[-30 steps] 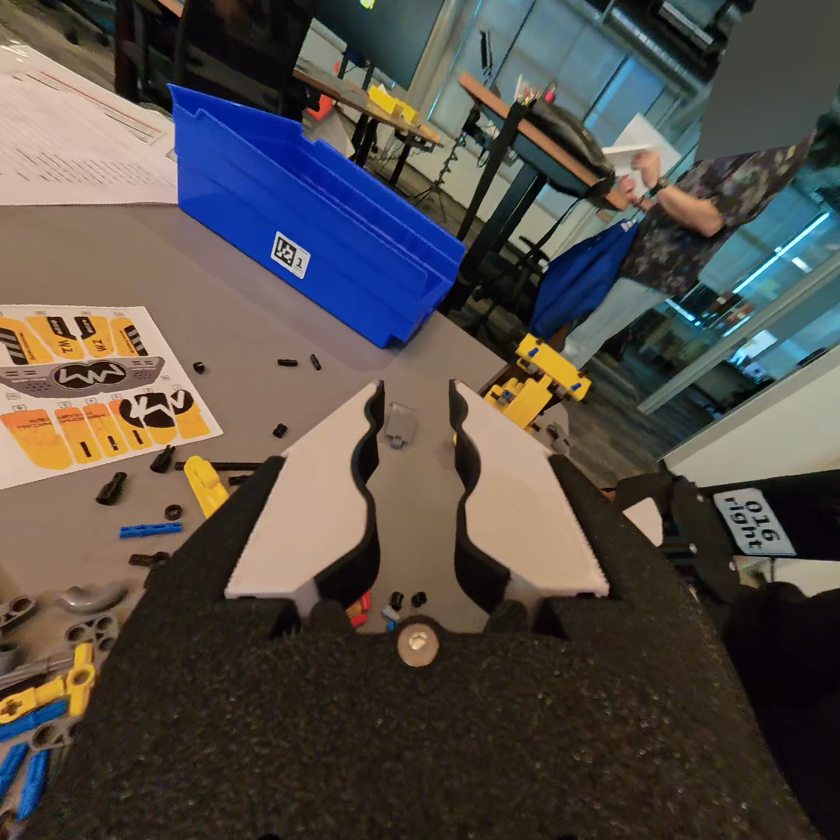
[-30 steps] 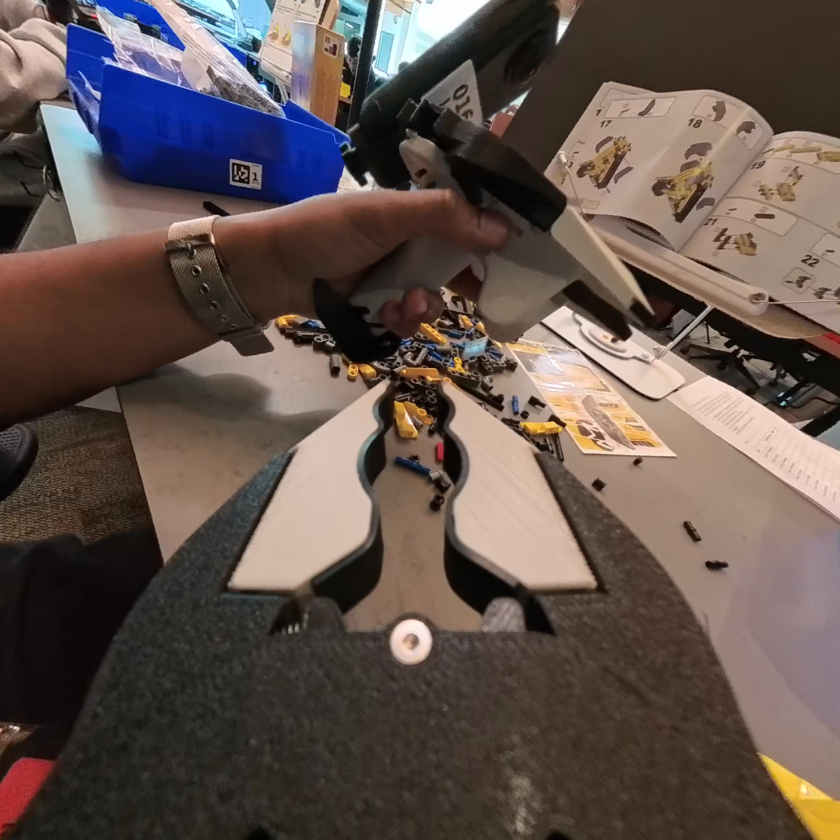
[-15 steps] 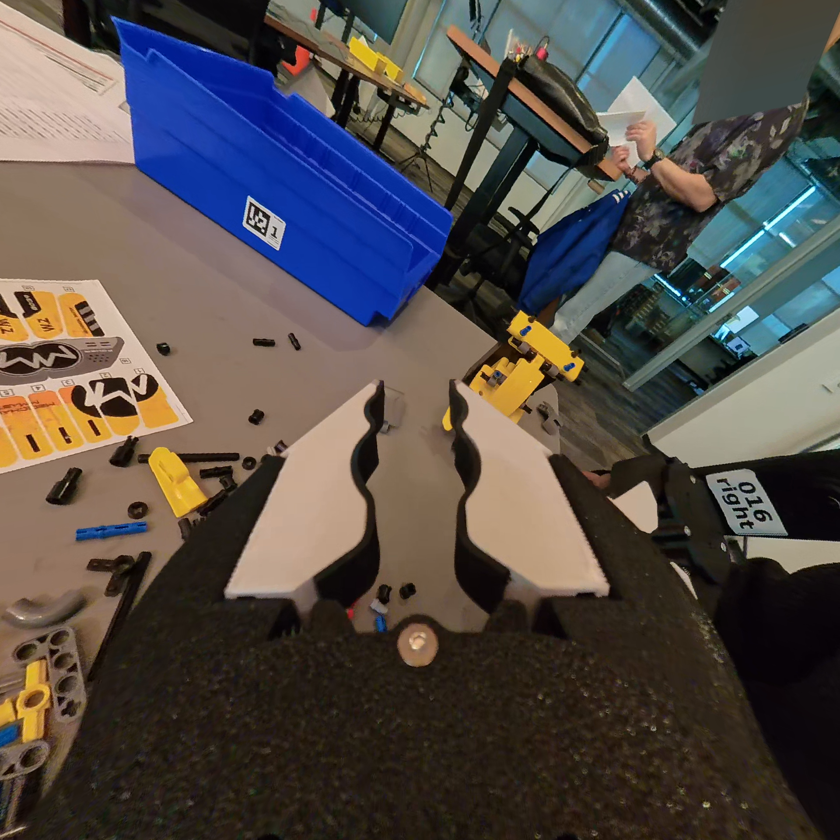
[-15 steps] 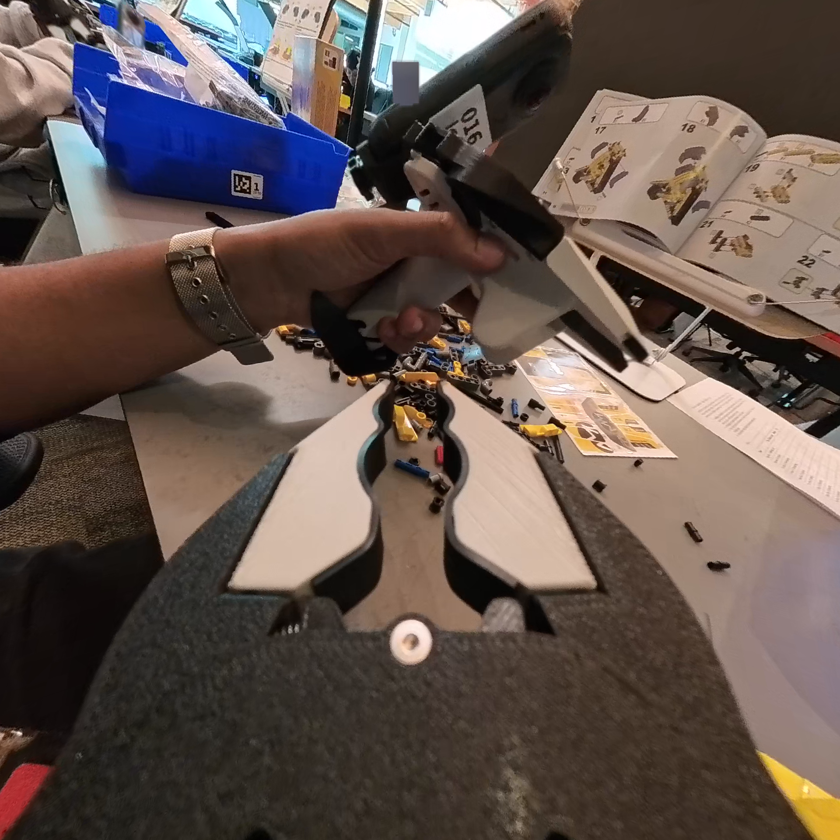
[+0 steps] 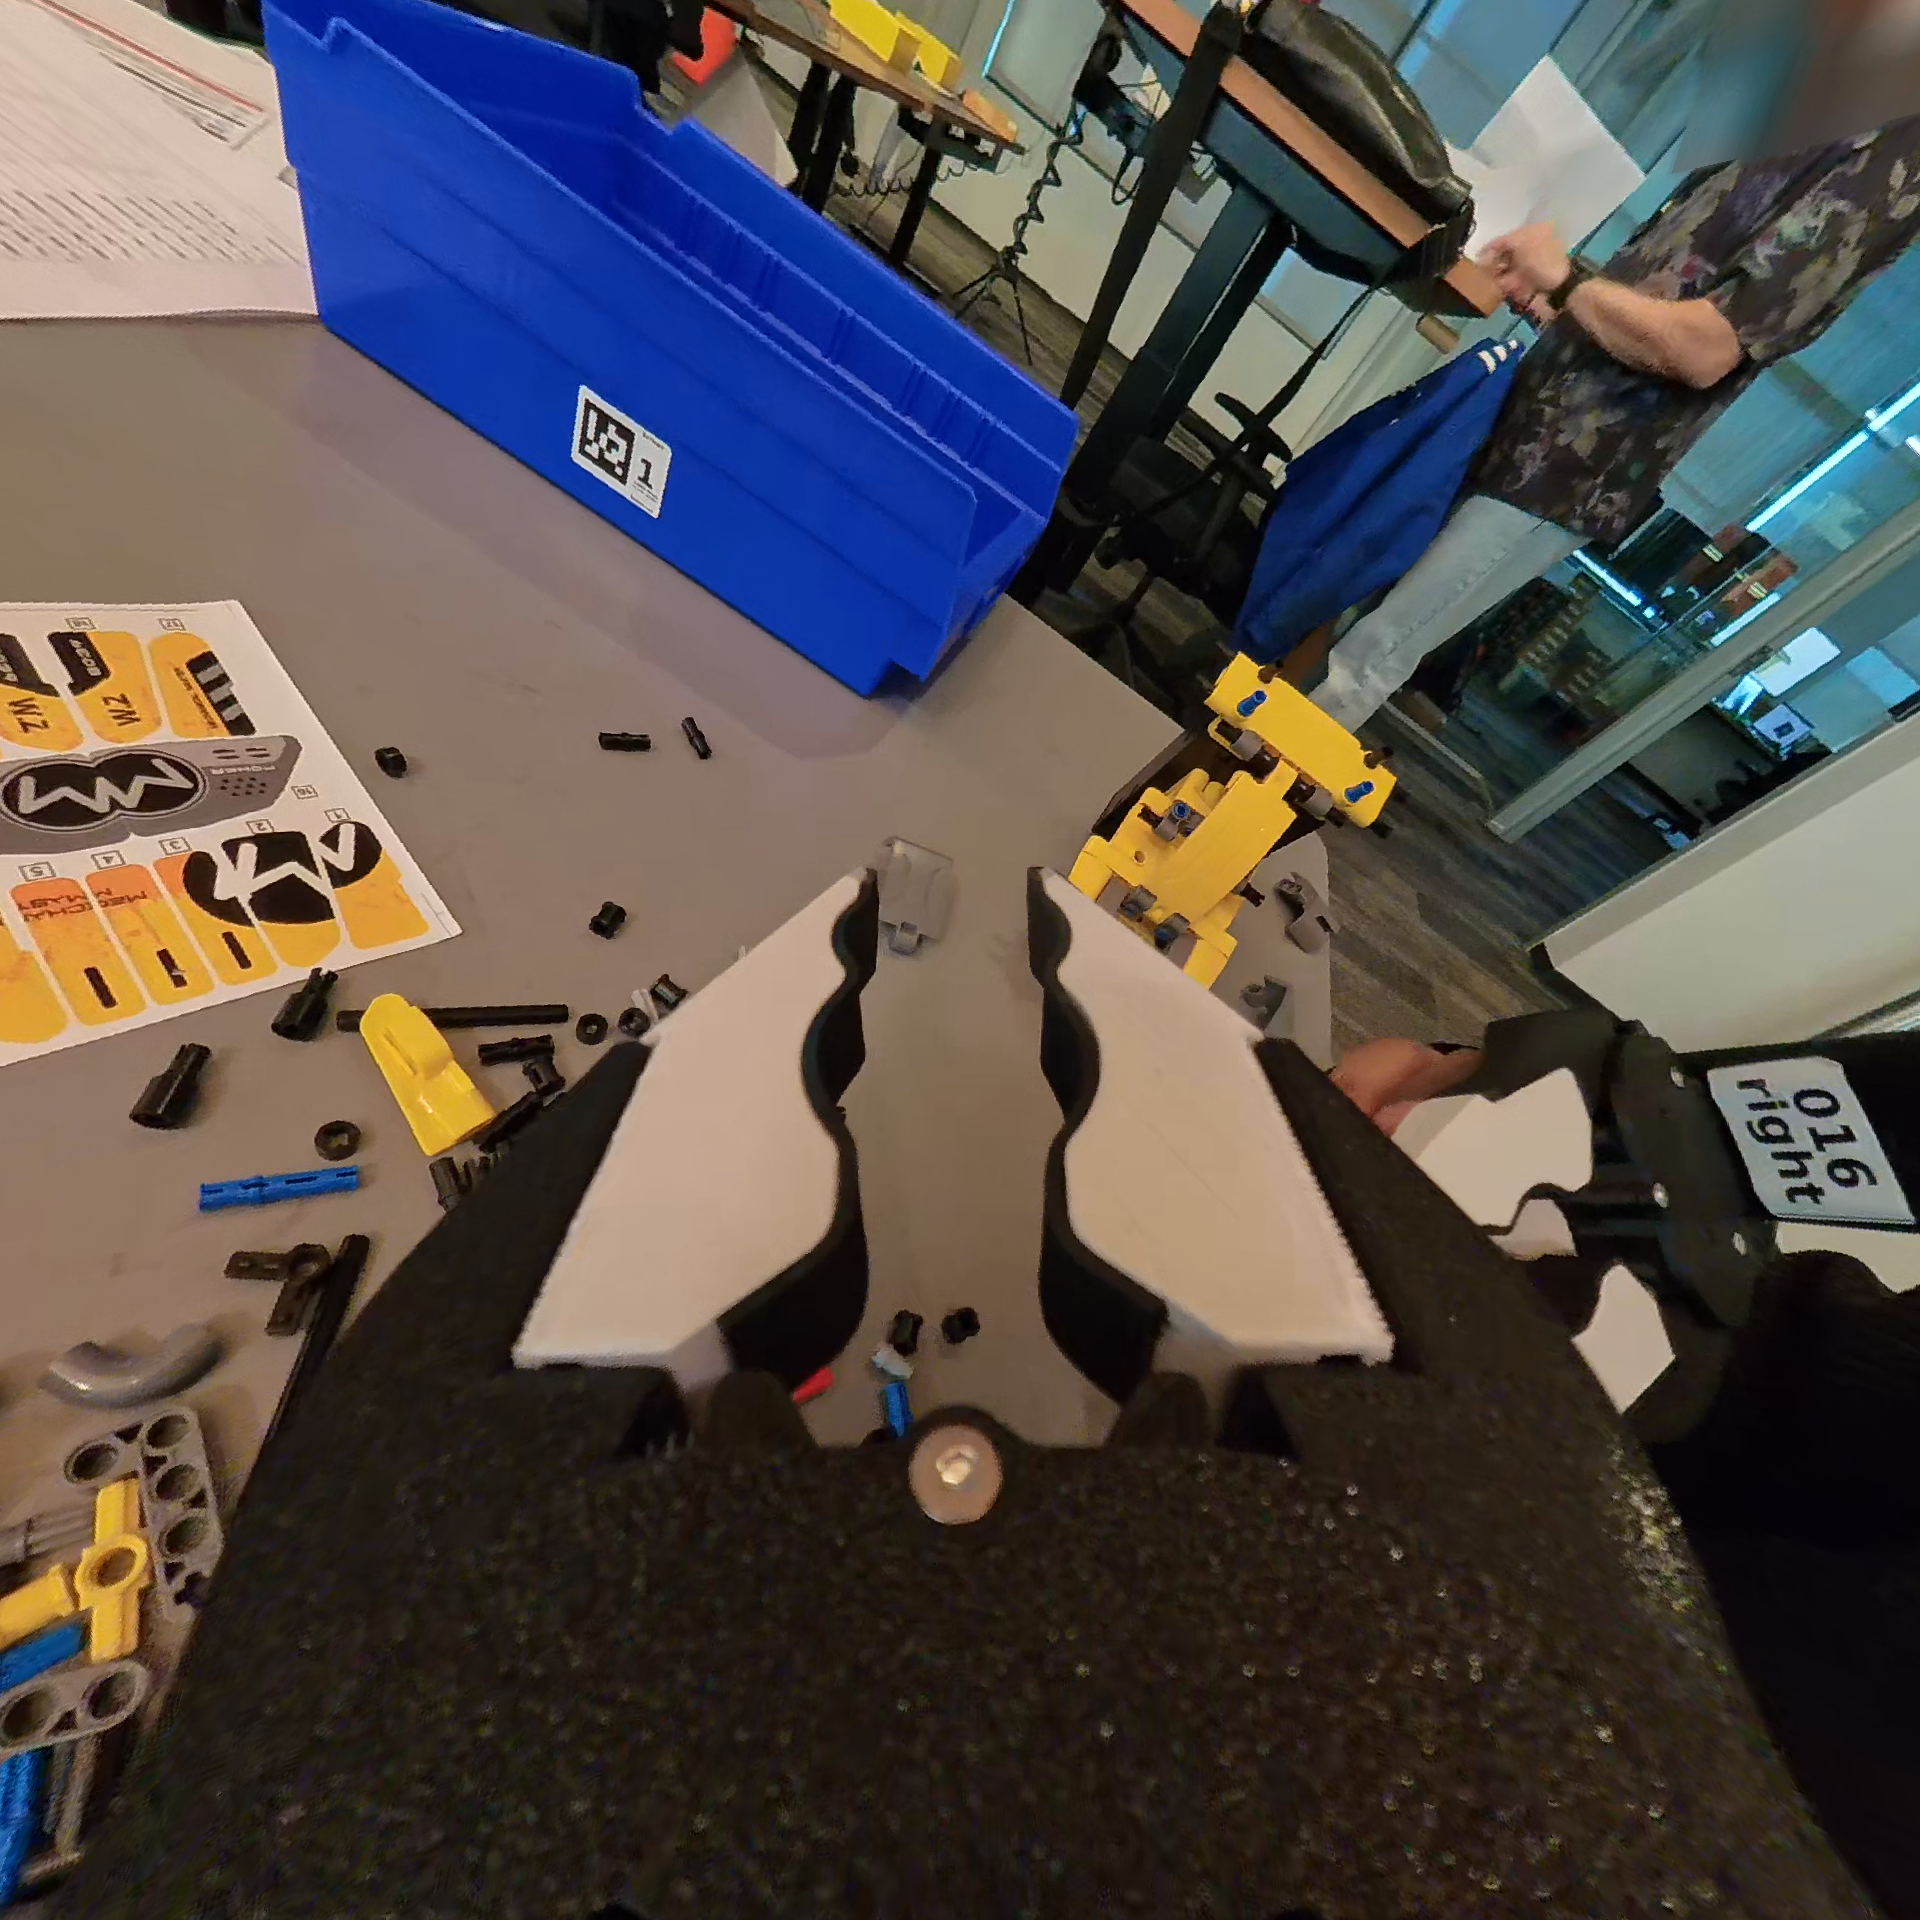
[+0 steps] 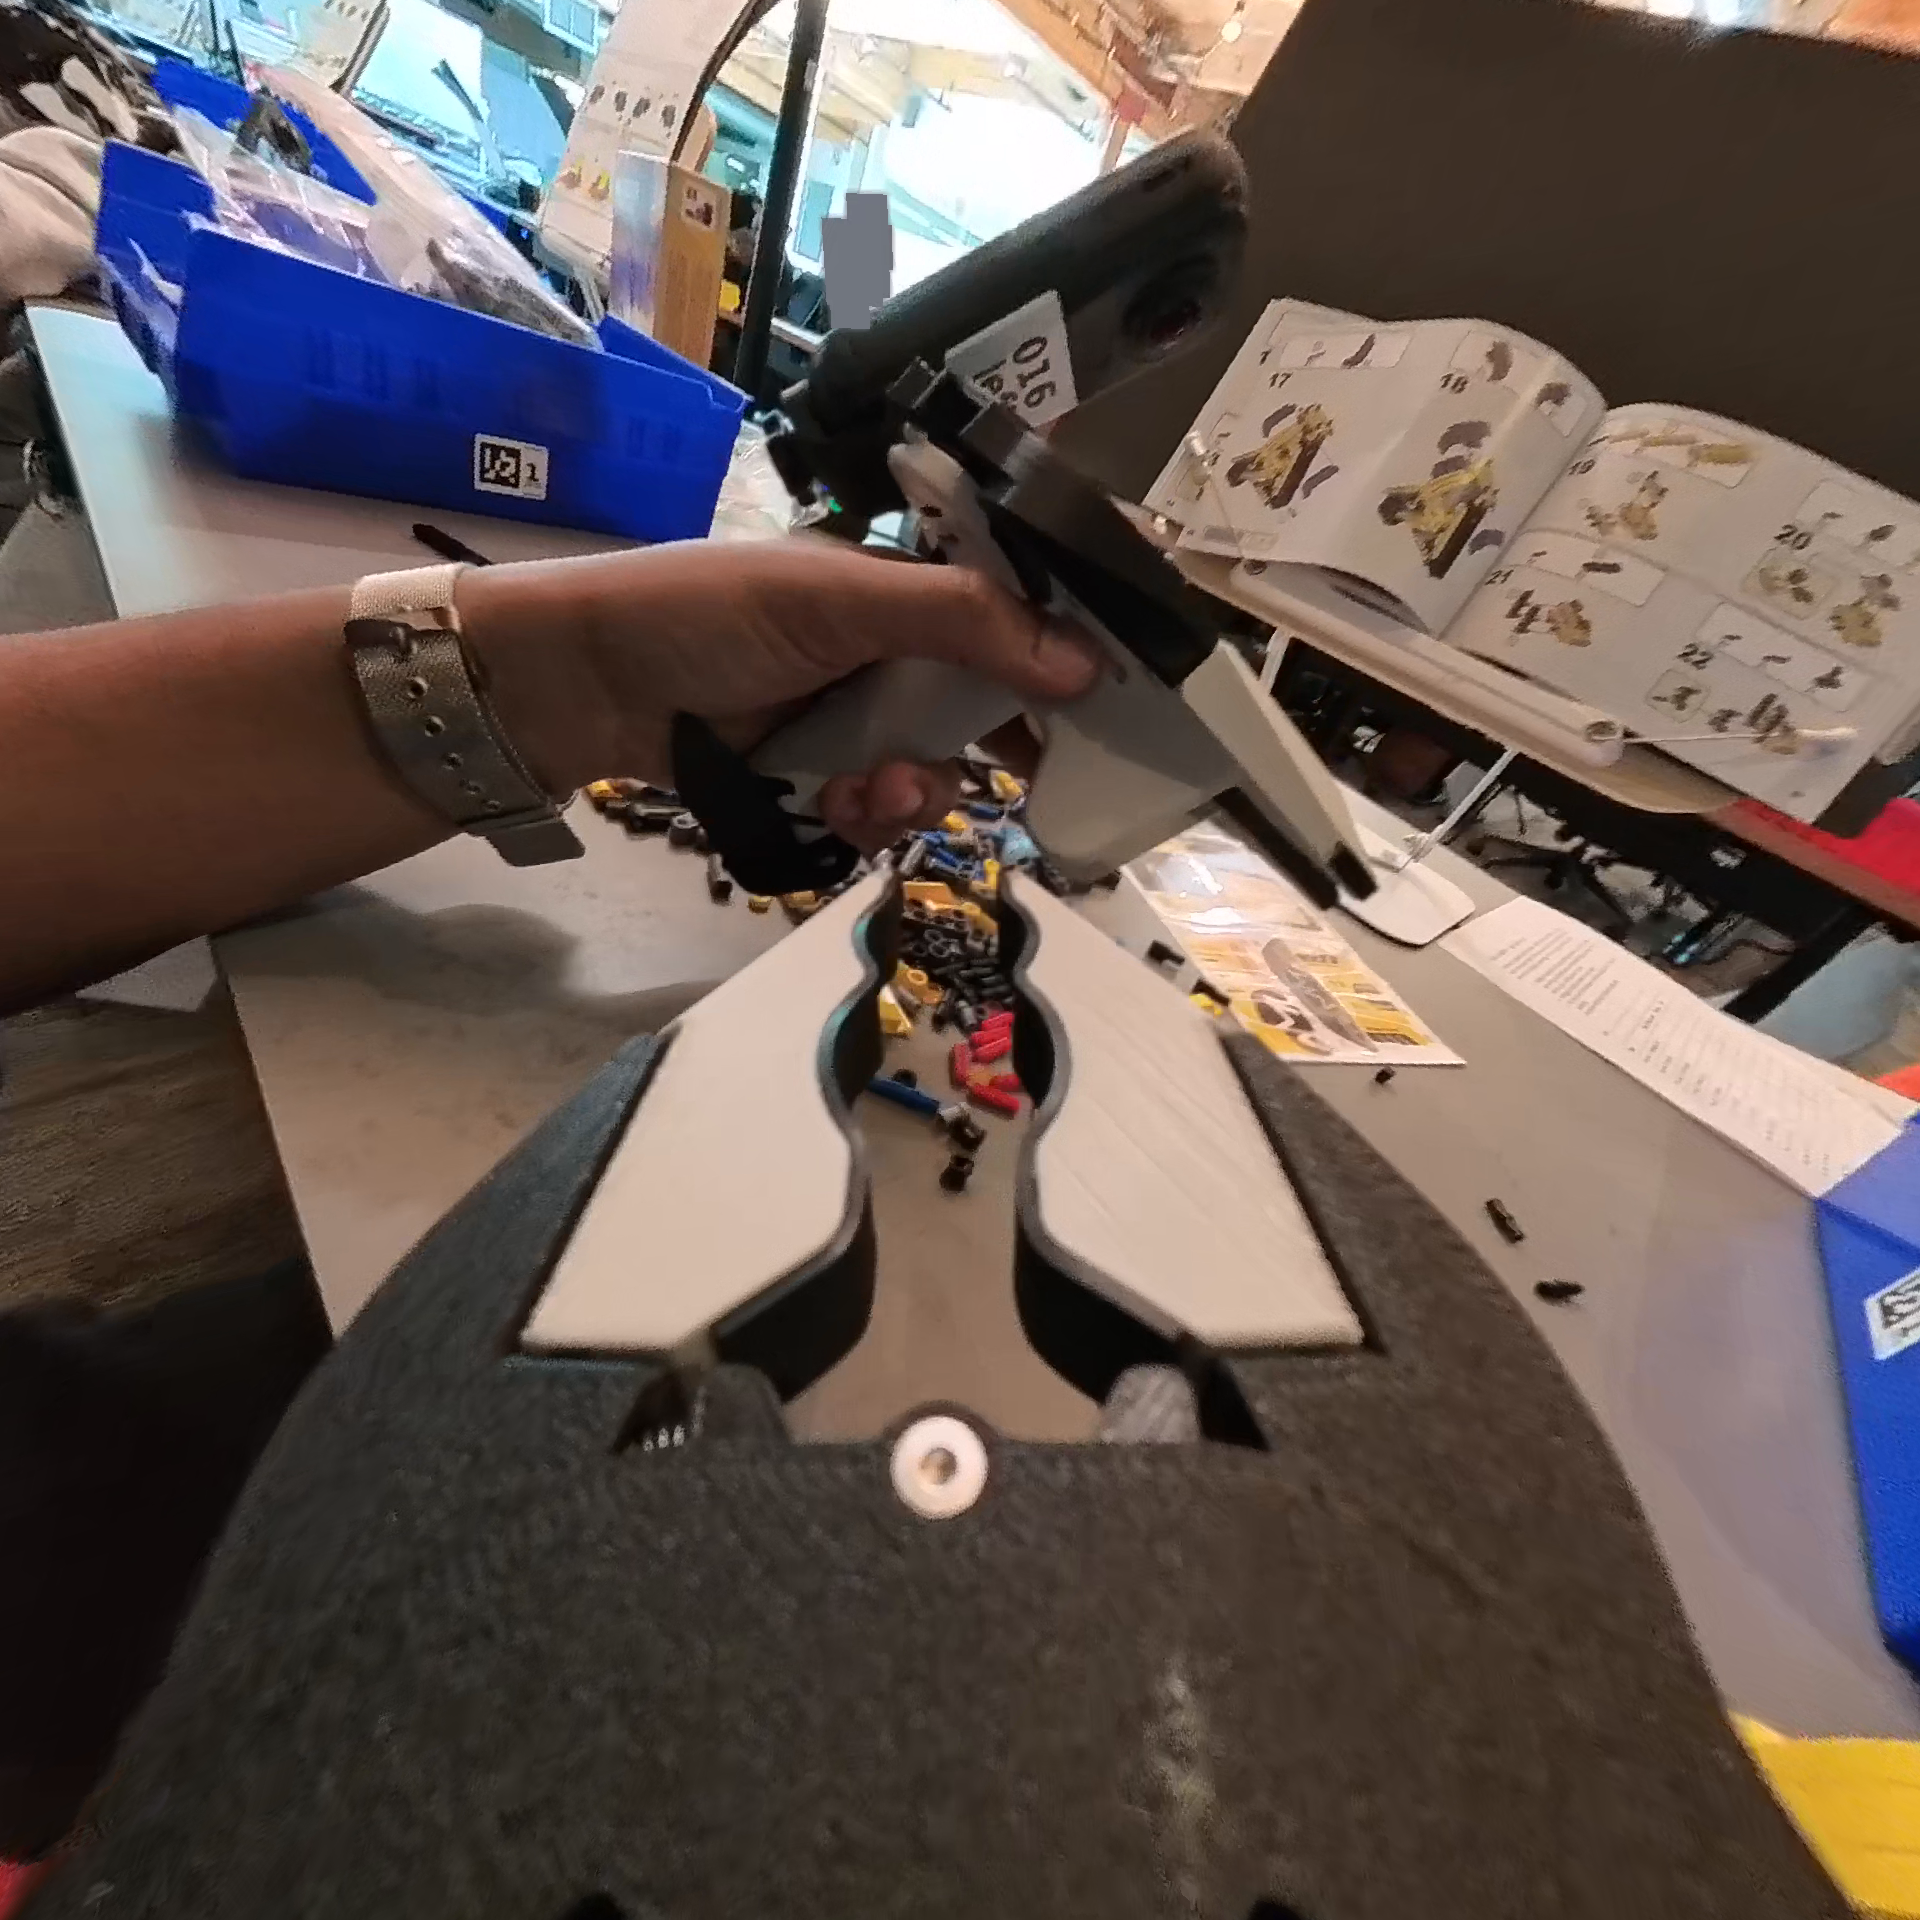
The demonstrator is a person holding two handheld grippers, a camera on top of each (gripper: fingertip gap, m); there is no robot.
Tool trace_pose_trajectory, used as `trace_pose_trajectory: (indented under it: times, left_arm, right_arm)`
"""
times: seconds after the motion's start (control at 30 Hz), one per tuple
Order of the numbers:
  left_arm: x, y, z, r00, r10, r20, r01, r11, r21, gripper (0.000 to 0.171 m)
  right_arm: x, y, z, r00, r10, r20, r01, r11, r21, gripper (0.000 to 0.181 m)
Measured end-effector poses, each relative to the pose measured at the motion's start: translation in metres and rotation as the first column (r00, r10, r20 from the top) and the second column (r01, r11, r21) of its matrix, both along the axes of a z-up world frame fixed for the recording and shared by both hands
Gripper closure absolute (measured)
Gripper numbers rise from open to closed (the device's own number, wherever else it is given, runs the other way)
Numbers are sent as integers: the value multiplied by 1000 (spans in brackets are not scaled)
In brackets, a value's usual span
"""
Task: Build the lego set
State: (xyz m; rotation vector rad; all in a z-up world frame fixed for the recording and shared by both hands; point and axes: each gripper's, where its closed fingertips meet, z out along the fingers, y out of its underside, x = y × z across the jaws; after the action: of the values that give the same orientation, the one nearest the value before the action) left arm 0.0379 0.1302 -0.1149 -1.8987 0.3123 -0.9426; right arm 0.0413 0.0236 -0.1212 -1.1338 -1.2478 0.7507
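Note:
In the left wrist view my left gripper (image 5: pixel 951 894) is open and empty, low over the grey table (image 5: pixel 520 623). A small flat grey piece (image 5: pixel 916 891) lies at its left fingertip. A part-built yellow model (image 5: pixel 1236 821) stands just beyond its right fingertip at the table edge. In the right wrist view my right gripper (image 6: pixel 948 896) is open and empty, pointing at a pile of small black, yellow and blue pieces (image 6: pixel 951 935), with red pins (image 6: pixel 987 1060) on the table between its fingers. A hand holds the left gripper (image 6: pixel 1340 888) above that pile.
A blue bin (image 5: pixel 644 395) stands at the back, and a sticker sheet (image 5: pixel 187 831) and loose pins lie to the left. An open instruction booklet (image 6: pixel 1558 520) sits on a stand, near a printed sheet (image 6: pixel 1662 1049) and a second blue bin (image 6: pixel 436 416). A person (image 5: pixel 1683 312) stands beyond the table.
My left gripper has moved forward toward the grey piece and the yellow model. My right gripper has moved closer to the pile, so the red pins now show between its fingers.

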Motion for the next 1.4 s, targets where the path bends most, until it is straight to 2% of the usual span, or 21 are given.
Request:
trace_pose_trajectory:
  times: [0.13,0.23,0.3,0.33,0.4,0.47,0.53,0.6,0.7,0.93,1.03,1.23,1.4]
  left_arm:
    - [-14,3,2,997,59,-40,-58,998,24,144]
    - [-66,10,-3,955,242,-174,-239,970,38,144]
    - [-125,7,-2,870,425,-251,-425,904,57,144]
    - [-157,2,1,813,516,-270,-518,853,73,144]
    - [-211,-13,12,713,657,-243,-655,749,103,144]
    - [-246,-28,22,658,735,-164,-729,676,109,144]
    - [-263,-38,26,640,761,-104,-755,648,100,145]
    - [-269,-41,31,636,769,-67,-761,640,106,148]
    - [-260,-37,36,662,748,-42,-738,661,136,155]
    - [-232,-24,32,715,691,-108,-673,722,161,160]
    - [-221,-21,27,750,648,-131,-632,761,145,171]
    - [-222,-20,28,731,663,-163,-641,748,173,171]
    - [-223,-19,28,730,670,-134,-649,741,174,171]
  right_arm:
    - [0,-2,1,1000,6,-9,-6,1000,17,167]
    - [-1,-2,-1,1000,12,7,-12,1000,9,167]
    - [-1,-2,-1,1000,13,3,-13,1000,8,167]
    - [0,-2,0,1000,14,-1,-14,1000,7,167]
    - [0,-2,1,1000,17,-6,-17,1000,0,167]
    - [0,-1,1,1000,20,-7,-20,1000,-10,167]
    - [0,0,1,1000,22,-7,-22,1000,-18,167]
    - [0,0,1,1000,22,-9,-22,1000,-21,167]
    - [1,0,1,1000,21,-13,-22,1000,-19,167]
    - [2,1,4,999,23,-32,-24,999,-36,167]
    - [4,3,6,998,28,-49,-31,998,-60,167]
    - [6,4,8,997,32,-68,-38,996,-79,167]
    - [7,5,10,996,31,-84,-38,995,-88,167]
